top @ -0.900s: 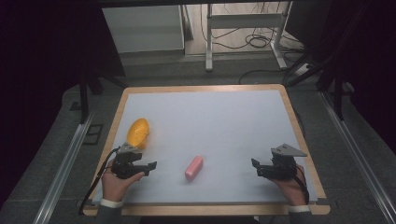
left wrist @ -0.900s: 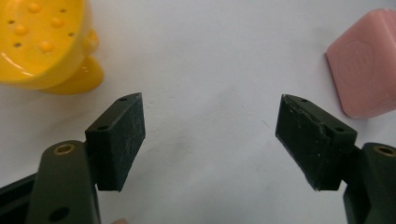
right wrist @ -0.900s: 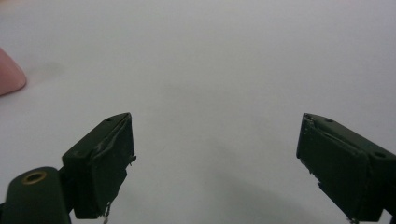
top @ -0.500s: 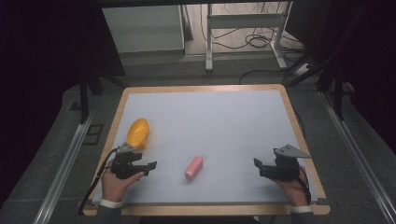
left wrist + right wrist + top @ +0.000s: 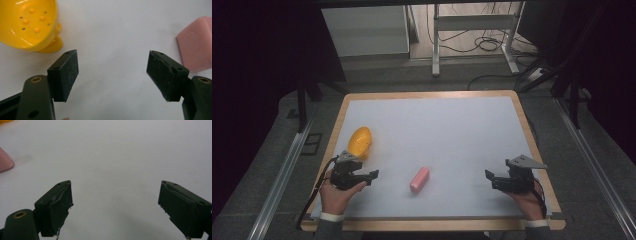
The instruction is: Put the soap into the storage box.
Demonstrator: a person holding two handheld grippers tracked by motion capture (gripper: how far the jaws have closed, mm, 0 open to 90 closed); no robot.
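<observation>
Left tongs (image 5: 371,175) released, jaws wide apart over bare worktop (image 5: 452,130), nothing between them. Right tongs (image 5: 488,176) likewise released, empty. Pink soap bar (image 5: 419,179) lies between the two tongs, nearer the left. Yellow perforated dish (image 5: 360,141) sits just beyond the left tongs, apart.

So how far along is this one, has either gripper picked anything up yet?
Nothing looks done yet. The pink soap bar lies loose on the white table, apart from the yellow soap dish, which sits empty. The left gripper and right gripper are both open, holding nothing. Any gripping and moving of the soap is probably all still to come.
</observation>
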